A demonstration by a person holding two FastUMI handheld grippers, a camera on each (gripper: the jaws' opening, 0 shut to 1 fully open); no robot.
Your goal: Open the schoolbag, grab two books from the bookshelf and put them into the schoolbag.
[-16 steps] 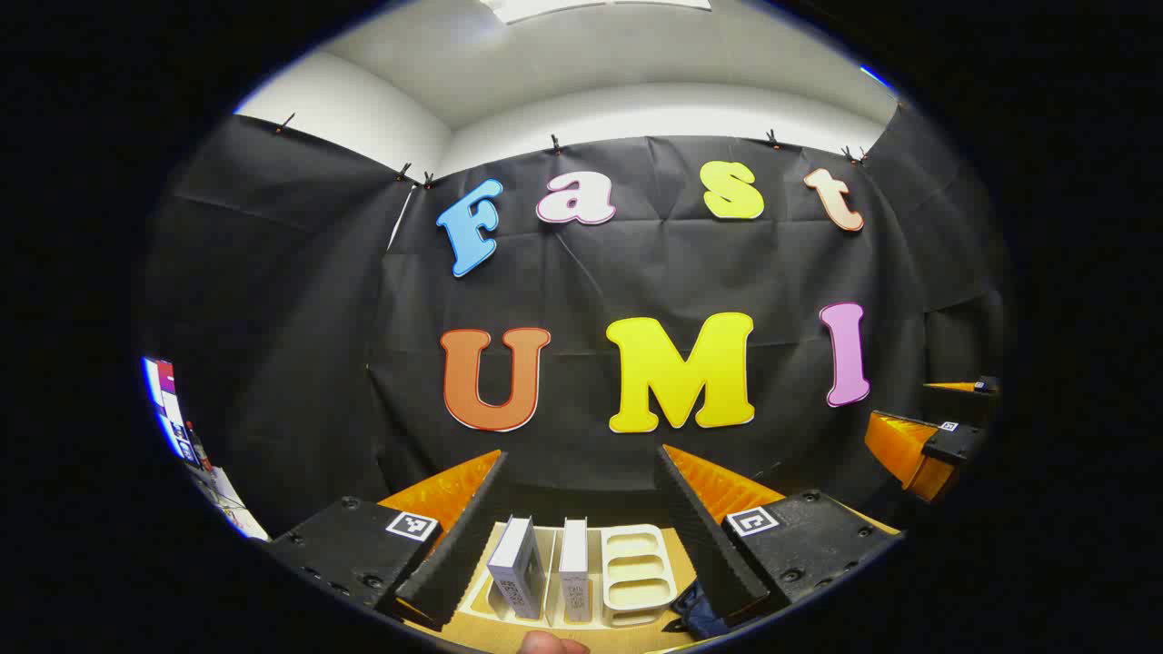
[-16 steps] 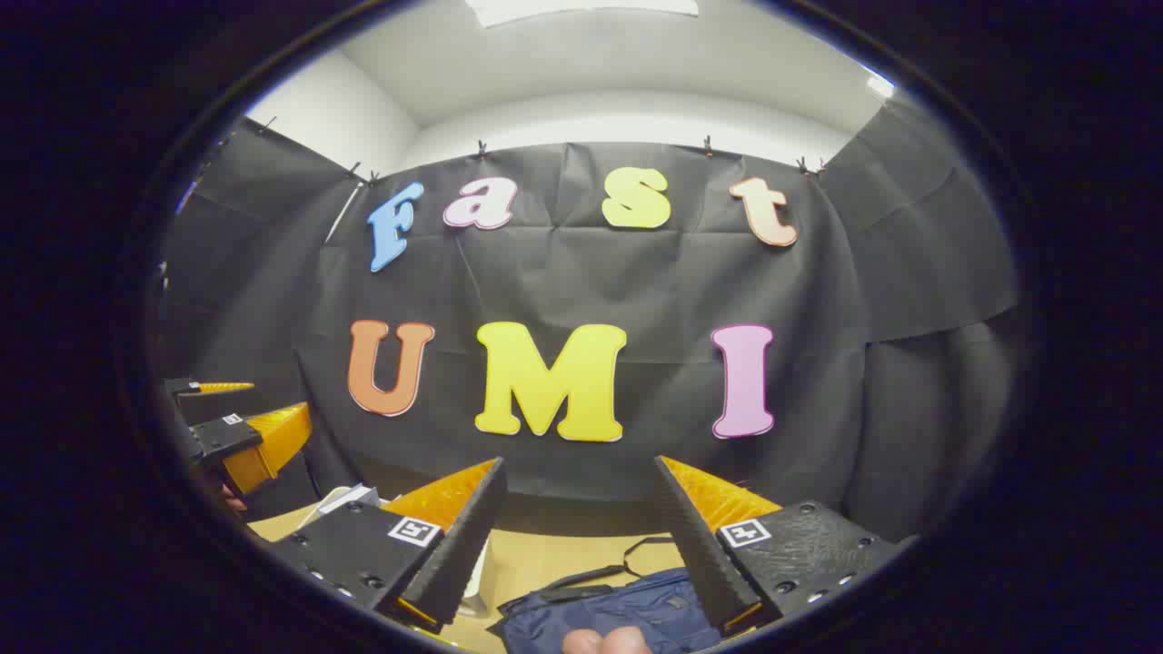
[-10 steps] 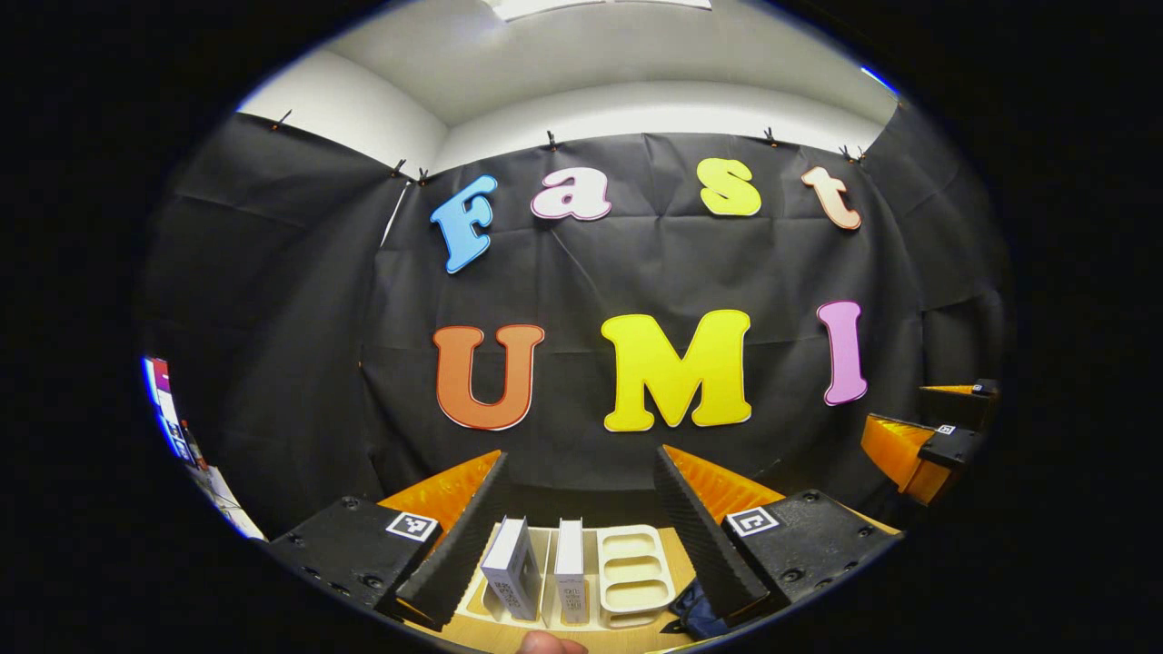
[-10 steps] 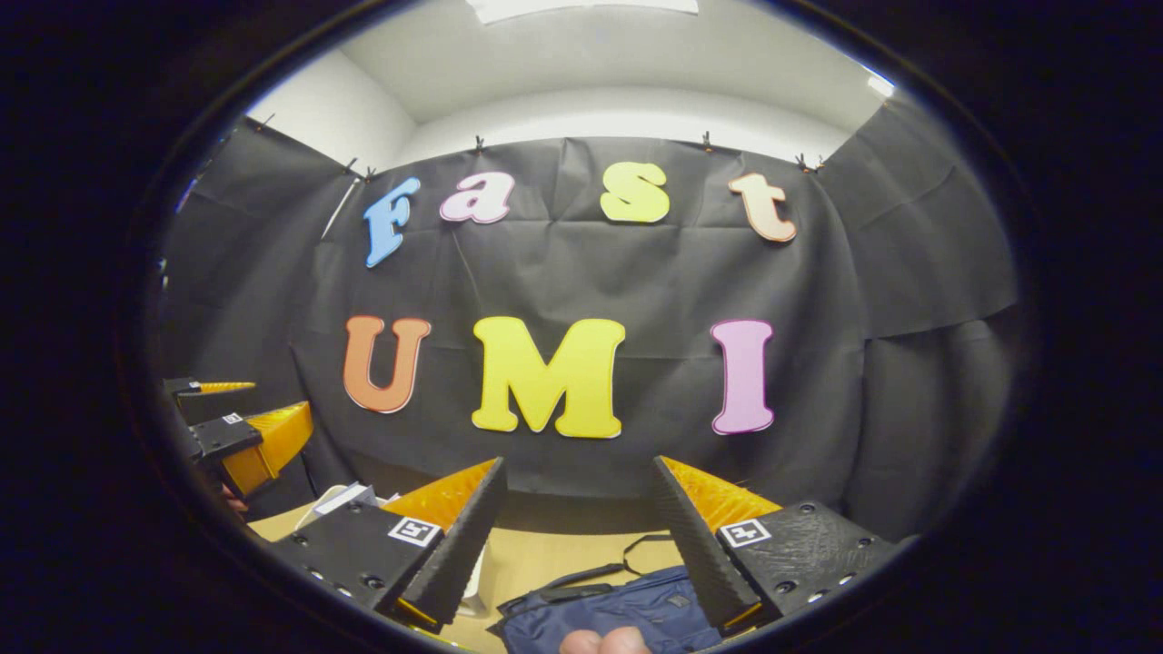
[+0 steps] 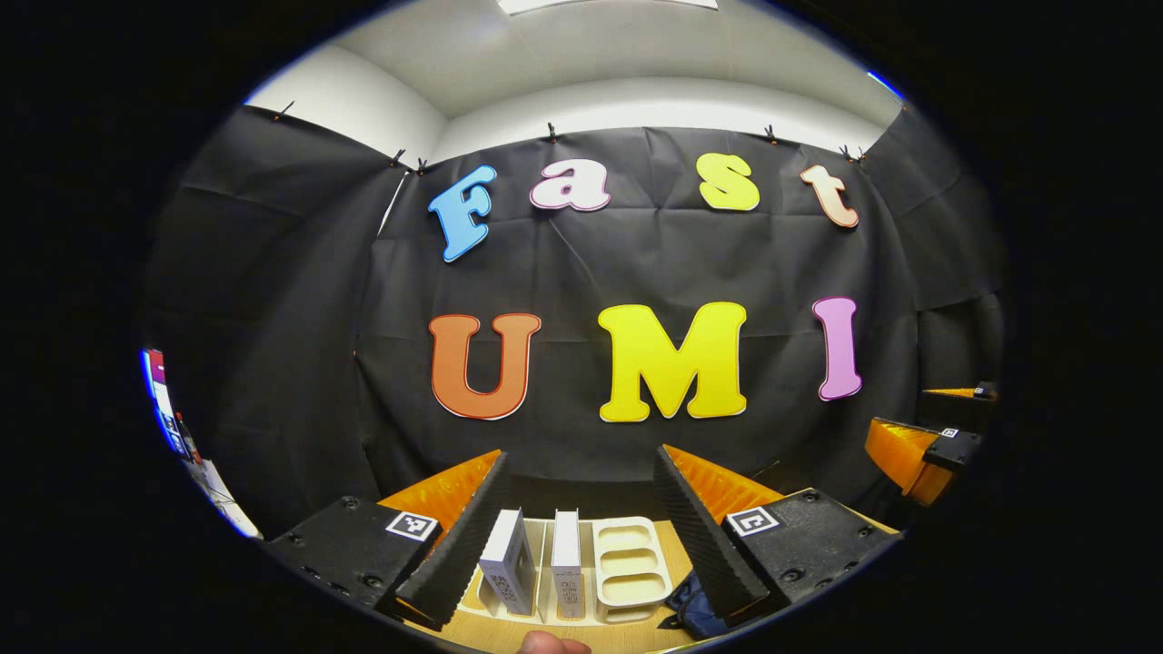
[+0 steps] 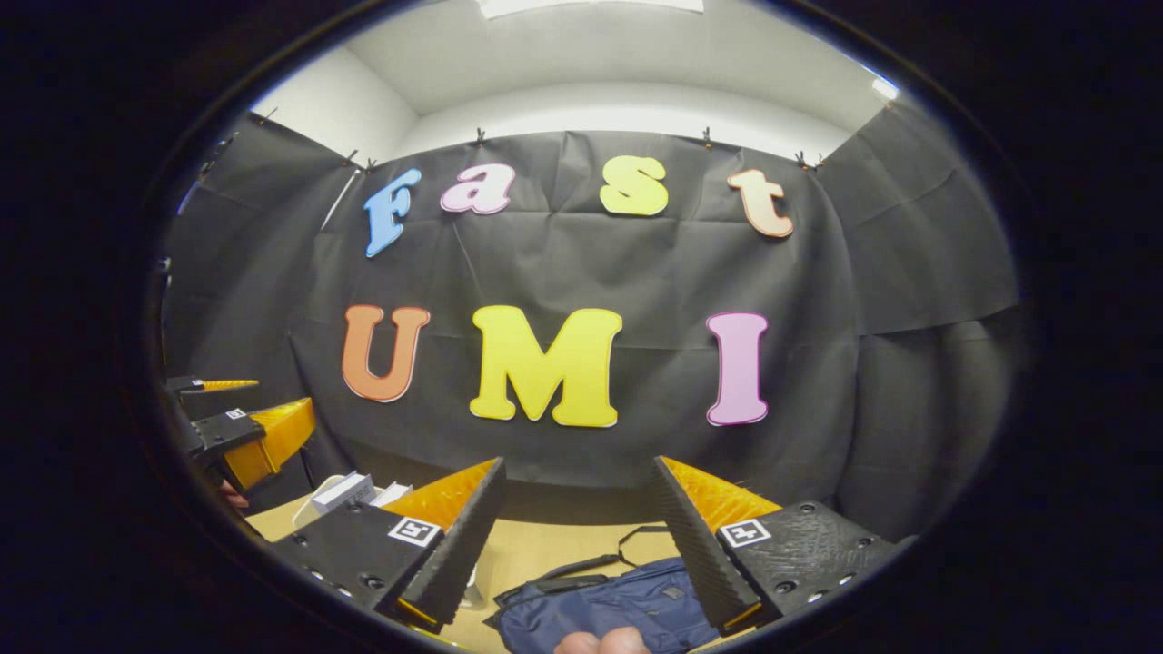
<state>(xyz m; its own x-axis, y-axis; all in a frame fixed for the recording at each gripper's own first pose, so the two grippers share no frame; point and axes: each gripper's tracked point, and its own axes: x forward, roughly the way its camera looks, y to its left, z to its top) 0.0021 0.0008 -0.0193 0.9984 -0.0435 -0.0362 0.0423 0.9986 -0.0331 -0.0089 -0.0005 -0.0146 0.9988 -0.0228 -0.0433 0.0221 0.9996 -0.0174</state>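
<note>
On the tabletop (image 5: 509, 634) sits everything the job needs, and nothing's been touched yet as far as I can tell. Left gripper view looks straight down at the bookshelf (image 5: 627, 570), a pale little rack with two books (image 5: 536, 568) standing upright in its left-hand slots, side by side, and the remaining slots bare. The left hand-held gripper (image 5: 581, 495) hangs above and short of them, fingers spread wide, holding nothing.

Right gripper view has the schoolbag (image 6: 627, 604), dark blue, lying flat on the tabletop with its strap trailing behind it. It looks closed to me, though I can't pick out a zipper pull from here. The right hand-held gripper (image 6: 581, 500) is wide open too, hovering above the bag's near edge, not touching it.

So my read: we're at step one, opening the bag. Next move probably means dropping the right one down to find the zip or flap and pinching it, maybe with the left pinning the fabric so the soft bag doesn't just slide along. Books come after.
</note>
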